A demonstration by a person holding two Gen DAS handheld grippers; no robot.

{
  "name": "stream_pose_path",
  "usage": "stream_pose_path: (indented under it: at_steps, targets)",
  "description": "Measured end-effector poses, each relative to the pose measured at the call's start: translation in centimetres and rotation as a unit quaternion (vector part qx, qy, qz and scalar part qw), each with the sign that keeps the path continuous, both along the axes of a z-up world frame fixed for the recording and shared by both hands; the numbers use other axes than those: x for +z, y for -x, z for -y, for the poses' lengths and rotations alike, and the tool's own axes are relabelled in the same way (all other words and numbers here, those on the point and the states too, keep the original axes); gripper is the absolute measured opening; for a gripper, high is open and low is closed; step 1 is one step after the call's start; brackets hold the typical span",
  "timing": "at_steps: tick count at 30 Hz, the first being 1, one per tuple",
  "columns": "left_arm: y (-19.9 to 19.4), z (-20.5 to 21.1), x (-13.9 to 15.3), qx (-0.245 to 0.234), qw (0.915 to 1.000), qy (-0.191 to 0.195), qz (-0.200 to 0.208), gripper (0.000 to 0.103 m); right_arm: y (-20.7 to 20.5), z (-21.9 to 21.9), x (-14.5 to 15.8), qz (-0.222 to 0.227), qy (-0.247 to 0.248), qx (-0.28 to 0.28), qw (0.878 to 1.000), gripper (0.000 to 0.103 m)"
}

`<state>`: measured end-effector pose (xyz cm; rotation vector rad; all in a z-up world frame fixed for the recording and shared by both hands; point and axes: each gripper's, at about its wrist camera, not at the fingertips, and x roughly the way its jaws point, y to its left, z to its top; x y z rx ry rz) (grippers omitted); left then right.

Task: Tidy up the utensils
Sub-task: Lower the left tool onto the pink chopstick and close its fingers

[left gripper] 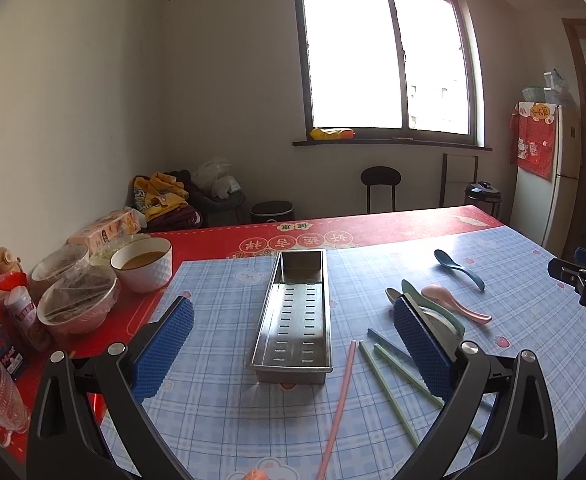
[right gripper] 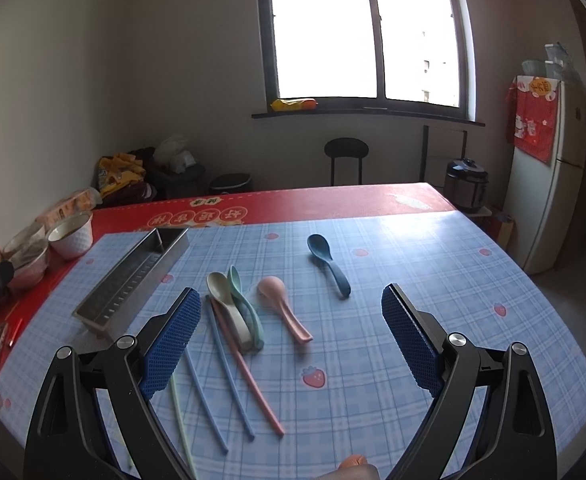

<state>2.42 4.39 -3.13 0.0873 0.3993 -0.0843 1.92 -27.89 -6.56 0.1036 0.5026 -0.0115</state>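
Chopsticks (right gripper: 233, 364) and spoons (right gripper: 233, 304) lie between the right gripper's (right gripper: 291, 344) spread jaws.

- Shiny brushed-metal tray (left gripper: 293, 316) with slotted floor, on a glossy blue checked tablecloth (right gripper: 373, 320).
- Right of the tray, matt pastel plastic spoons (right gripper: 281, 304) and chopsticks (right gripper: 249, 376).
- Gripper pads (right gripper: 171, 340): blue, knobbly rubber-like texture.

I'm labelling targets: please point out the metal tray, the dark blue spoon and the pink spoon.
metal tray (left gripper: 295, 312), left wrist view, slotted floor.
dark blue spoon (right gripper: 319, 246), right wrist view, bowl.
pink spoon (right gripper: 272, 287), right wrist view, bowl.
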Motion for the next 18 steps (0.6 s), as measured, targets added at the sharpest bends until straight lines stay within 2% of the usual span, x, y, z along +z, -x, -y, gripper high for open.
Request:
stream_pose_path:
  at_steps: [4, 5, 6, 9, 11, 14, 16, 18]
  targets:
    - [-1.7, -1.4, -3.2, -0.002, 0.9983, -0.005, -0.058, 0.096, -1.5, 0.2, -2.3, -0.024, -0.003, 0.02, 1.0, 0.089]
    - [-1.9, -1.6, -4.1, -0.014, 0.9972, -0.006, -0.073, 0.088, -1.8, 0.2, -2.8, -0.029, -0.006, 0.031, 0.999, 0.089]
    - [-2.3, -1.5, -5.0, -0.028, 0.9952, -0.005, -0.093, 0.073, -2.0, 0.1, -3.4, -0.031, -0.009, 0.042, 0.999, 0.089]
    - [-3.6, -1.4, -7.6, -0.067, 0.9854, 0.017, -0.156, 0.053, -2.3, 0.2, -4.7, -0.034, -0.013, 0.057, 0.998, 0.088]
    - [-4.3, -0.8, -8.9, -0.085, 0.9794, 0.021, -0.182, 0.047, -2.5, 0.2, -5.6, -0.032, -0.013, 0.065, 0.997, 0.088]
    - [-5.1, 0.5, -10.3, -0.115, 0.9731, 0.006, -0.2, 0.039, -2.9, 0.2, -6.5, -0.032, -0.021, 0.084, 0.996, 0.088]
    - [-5.8, 1.0, -11.1, -0.13, 0.968, 0.001, -0.214, 0.035, -3.1, 0.1, -7.0, -0.032, -0.023, 0.088, 0.995, 0.073]
    - [-6.3, 1.7, -11.6, -0.142, 0.9633, -0.006, -0.227, 0.033, -3.4, 0.3, -7.5, -0.038, -0.027, 0.09, 0.995, 0.073]
